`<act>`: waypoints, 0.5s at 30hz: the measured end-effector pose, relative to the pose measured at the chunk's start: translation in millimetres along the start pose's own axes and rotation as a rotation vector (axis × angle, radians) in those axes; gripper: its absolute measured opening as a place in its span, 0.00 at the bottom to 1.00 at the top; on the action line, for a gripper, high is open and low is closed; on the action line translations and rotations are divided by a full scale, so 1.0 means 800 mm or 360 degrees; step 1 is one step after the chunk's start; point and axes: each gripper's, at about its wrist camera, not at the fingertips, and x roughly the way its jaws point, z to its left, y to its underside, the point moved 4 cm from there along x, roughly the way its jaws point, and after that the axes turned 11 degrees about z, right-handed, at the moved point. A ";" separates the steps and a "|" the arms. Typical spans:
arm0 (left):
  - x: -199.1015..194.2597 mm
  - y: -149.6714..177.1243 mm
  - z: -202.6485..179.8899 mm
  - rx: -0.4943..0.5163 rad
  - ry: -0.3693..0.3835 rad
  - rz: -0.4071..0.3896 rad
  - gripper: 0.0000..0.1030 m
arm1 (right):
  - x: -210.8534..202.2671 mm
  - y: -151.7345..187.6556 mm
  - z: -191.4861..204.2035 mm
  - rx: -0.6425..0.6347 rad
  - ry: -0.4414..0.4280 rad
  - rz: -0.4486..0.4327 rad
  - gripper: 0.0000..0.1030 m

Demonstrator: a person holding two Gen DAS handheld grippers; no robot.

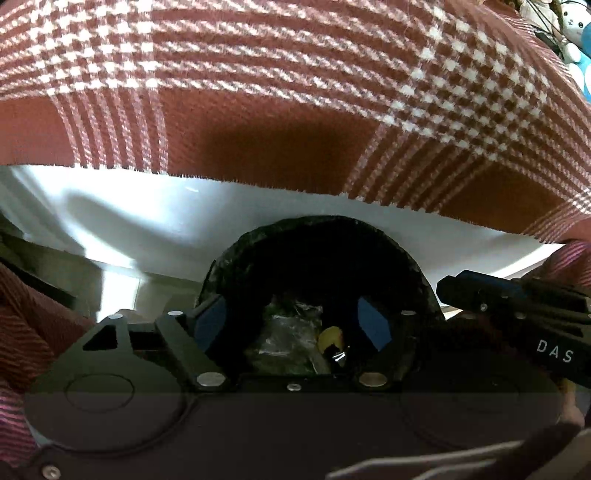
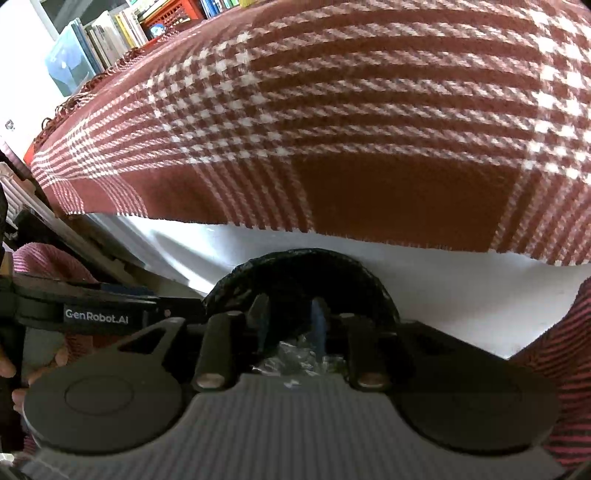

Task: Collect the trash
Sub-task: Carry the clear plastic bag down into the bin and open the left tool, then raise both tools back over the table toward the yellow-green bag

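A bin lined with a black bag (image 1: 317,225) (image 2: 314,258) stands right below both grippers. Inside lie crinkled clear plastic wrappers (image 1: 288,332) (image 2: 295,354) and a yellow scrap (image 1: 330,338). My left gripper (image 1: 291,325) hangs over the bin mouth, open wide, with nothing between its blue pads (image 1: 373,326). My right gripper (image 2: 288,317) is also over the bin mouth; its fingers stand a narrow gap apart and nothing shows between them. Each gripper appears in the other's view: the right gripper (image 1: 452,286) from the right, the left gripper (image 2: 173,304) from the left.
A red and white plaid blanket (image 1: 295,92) (image 2: 351,129) covers a white piece of furniture (image 1: 147,214) just behind the bin. Books on a shelf (image 2: 103,40) stand at the far left, plush toys (image 1: 576,26) at the far right. Red striped sleeves (image 2: 569,339) flank the grippers.
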 end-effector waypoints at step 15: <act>-0.164 -0.014 -0.010 0.0323 0.0166 -0.0554 0.89 | -0.119 -0.051 0.035 -0.0314 -0.0142 -0.0247 0.70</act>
